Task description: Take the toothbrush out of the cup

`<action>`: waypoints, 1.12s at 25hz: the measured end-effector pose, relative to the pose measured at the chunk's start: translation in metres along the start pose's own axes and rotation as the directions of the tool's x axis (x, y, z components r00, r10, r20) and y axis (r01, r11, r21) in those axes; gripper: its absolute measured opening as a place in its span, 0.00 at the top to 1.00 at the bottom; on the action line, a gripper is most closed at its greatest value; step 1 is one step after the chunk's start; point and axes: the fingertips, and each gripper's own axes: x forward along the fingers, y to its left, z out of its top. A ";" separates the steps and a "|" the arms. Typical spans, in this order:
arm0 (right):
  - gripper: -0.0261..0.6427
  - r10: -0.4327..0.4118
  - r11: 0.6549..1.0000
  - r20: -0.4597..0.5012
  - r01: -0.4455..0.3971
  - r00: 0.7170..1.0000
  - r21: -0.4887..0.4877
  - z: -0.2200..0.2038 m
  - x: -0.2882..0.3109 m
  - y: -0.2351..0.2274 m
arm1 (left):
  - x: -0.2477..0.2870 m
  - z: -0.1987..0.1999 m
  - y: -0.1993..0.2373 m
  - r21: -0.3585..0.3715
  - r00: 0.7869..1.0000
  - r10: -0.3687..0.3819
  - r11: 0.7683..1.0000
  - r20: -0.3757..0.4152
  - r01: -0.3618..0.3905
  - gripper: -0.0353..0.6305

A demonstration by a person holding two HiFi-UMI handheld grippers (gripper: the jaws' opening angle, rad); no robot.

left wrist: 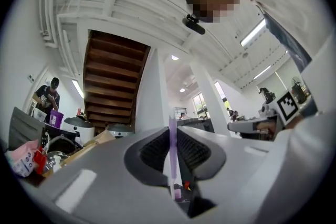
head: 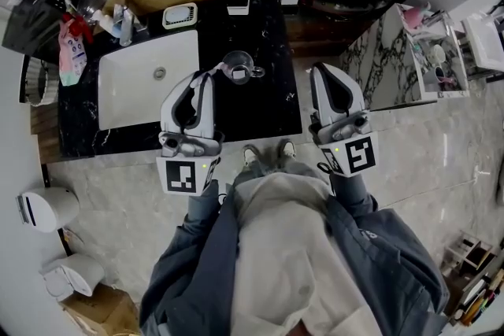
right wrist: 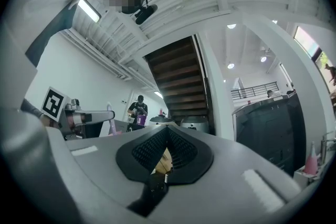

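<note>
Left claw (left wrist: pixel 173 159) clenched on the purple toothbrush (left wrist: pixel 172 134), pads flat on its thin handle. The brush is up beside the glass cup (head: pixel 238 67) on the black counter (head: pixel 264 110), apparently clear of it. I judge it light, stiff and slick; it may twist, so grip mid-handle. Right claw (right wrist: pixel 167 152) closed, empty

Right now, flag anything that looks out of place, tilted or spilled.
Nothing stands out. The cup stands upright on the black counter with no spill showing around it, and the purple toothbrush sits straight between the jaws of the left hand-held gripper.
</note>
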 end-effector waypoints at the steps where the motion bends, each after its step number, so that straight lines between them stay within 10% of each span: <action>1: 0.95 0.002 1.000 0.000 -0.002 1.000 0.001 0.000 0.001 0.001 | -0.004 0.002 0.005 0.010 1.000 0.015 1.000 0.008 -0.015 0.79; 11: 0.95 0.000 1.000 0.005 0.000 1.000 -0.001 0.000 0.003 -0.001 | -0.037 0.019 0.038 -0.019 0.988 0.152 0.988 0.026 -0.151 0.79; 28: 0.95 0.000 1.000 -0.006 0.000 1.000 -0.029 0.000 0.005 -0.001 | -0.037 0.017 0.034 -0.002 0.989 0.146 0.989 0.013 -0.146 0.79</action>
